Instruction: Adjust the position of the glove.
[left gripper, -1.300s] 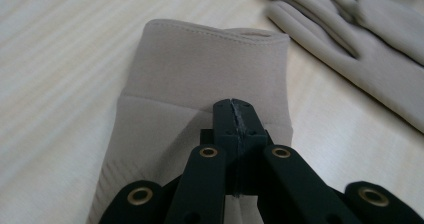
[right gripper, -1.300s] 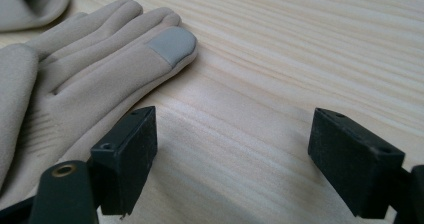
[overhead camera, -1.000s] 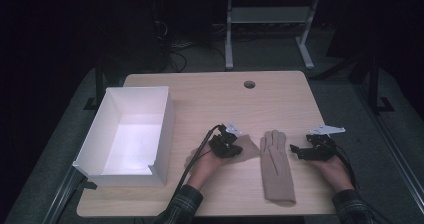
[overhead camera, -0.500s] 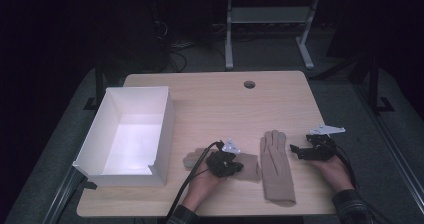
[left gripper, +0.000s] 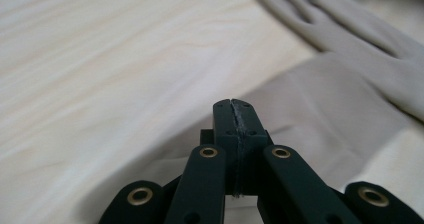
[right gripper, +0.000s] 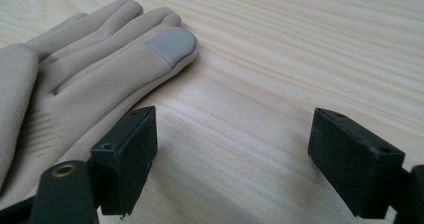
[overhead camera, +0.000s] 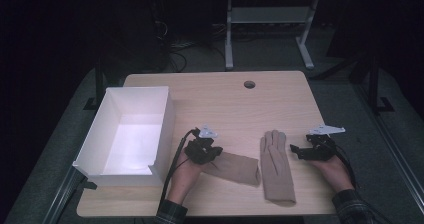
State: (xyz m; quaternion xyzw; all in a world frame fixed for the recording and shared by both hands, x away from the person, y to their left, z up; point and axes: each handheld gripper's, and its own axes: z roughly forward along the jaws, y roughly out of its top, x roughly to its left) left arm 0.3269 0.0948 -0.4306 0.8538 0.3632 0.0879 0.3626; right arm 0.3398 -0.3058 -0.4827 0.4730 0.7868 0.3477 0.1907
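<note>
Two beige gloves lie on the wooden table (overhead camera: 225, 104). One glove (overhead camera: 276, 166) (right gripper: 100, 79) lies lengthwise with its fingers pointing away from me; it has a grey fingertip patch. The other glove (overhead camera: 235, 167) (left gripper: 320, 119) stretches sideways to its left, touching it. My left gripper (overhead camera: 211, 153) (left gripper: 232, 106) sits at that glove's left end, jaws pressed together on its fabric. My right gripper (overhead camera: 299, 151) (right gripper: 232, 149) rests just right of the lengthwise glove's fingers, jaws wide apart with bare table between them.
A white open box (overhead camera: 125, 134) stands at the table's left, close to my left hand. A round cable hole (overhead camera: 249, 84) is at the far middle. Dark floor, cables and a metal stand lie beyond the table.
My left gripper has moved toward me and to the left, drawing the second glove out sideways from beside the first. The right gripper has stayed put.
</note>
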